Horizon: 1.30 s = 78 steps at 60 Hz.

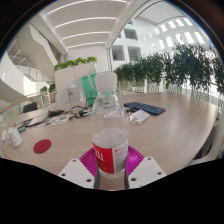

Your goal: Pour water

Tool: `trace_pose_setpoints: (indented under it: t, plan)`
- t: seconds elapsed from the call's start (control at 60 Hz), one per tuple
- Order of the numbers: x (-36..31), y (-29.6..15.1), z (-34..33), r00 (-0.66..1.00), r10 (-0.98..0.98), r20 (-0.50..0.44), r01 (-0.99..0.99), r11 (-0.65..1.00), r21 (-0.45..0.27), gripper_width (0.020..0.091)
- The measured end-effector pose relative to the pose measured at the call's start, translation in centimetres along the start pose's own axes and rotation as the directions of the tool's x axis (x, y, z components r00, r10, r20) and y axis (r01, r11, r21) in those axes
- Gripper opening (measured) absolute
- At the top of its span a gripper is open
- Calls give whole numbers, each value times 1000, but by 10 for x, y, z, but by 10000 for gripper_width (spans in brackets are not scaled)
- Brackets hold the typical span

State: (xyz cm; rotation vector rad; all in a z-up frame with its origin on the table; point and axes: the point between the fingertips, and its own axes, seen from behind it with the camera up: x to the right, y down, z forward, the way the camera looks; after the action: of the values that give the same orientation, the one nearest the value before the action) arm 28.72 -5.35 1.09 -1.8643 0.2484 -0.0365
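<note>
A clear plastic water bottle (109, 125) with a white cap and a red-and-white label stands upright between my fingers, held above the wooden table (170, 130). My gripper (110, 160) is shut on the bottle, both pink pads (93, 158) pressing its lower body. The bottle's base is hidden between the fingers. A red round coaster-like disc (42, 146) lies on the table to the left of the fingers.
Beyond the bottle on the table are a dark flat device (148, 107), white papers (138, 117), a white box (72, 96) and cables at the left (30, 120). A row of green plants (170, 70) lines the far side.
</note>
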Motion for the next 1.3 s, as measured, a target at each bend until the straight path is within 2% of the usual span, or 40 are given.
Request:
trace_pose_setpoints:
  t: [0.067,0.133,0.25,0.333,0.383,0.5,0.55,0.633,0.75,0.8,0.867,0.95,0.967,1.0,1.1,1.183,1.2,1.25,1.267,1.3]
  plan:
    - [2,-5,-2,999,40,-16,-41,998,-45,311]
    - [-1,-34,-9,1000,18,-22,-19,1000,-16,310]
    - [-31,-120,-25,995,-100,-23,101,993,54,311]
    - [-75,-182,-32,958,-279,-61,284,954,97,310]
    - [-104,-212,-43,905,-419,-75,424,901,91,309]
    - [-195,-257,-56,680,-724,-119,733,673,94,309]
    - [-231,-254,-55,532,-835,-137,846,528,69,309]
    - [-286,-221,-37,268,-955,-124,963,268,20,308]
    - [-324,-171,-17,-125,-987,-101,991,-120,-50,308]
    - [-339,-157,-12,-291,-953,-77,956,-289,-47,309]
    - [-356,-142,-6,-448,-889,-92,893,-449,-13,309]
    - [-361,-140,-5,-565,-820,-87,825,-561,-64,309]
    - [-364,-146,4,-603,-796,-57,798,-600,-58,310]
    - [-365,-145,6,-660,-749,-52,751,-656,-80,310]
    - [-373,-141,10,-746,-665,-22,665,-743,-76,309]
    - [-374,-140,8,-741,-671,-18,670,-738,-79,309]
    - [-374,-133,4,-722,-691,-40,690,-716,-108,309]
    - [-379,-134,14,-664,-746,-47,747,-659,-91,310]
    - [-373,-139,-9,-653,-755,-61,757,-648,-90,309]
    - [-381,-153,9,-601,-798,-32,799,-599,-60,308]
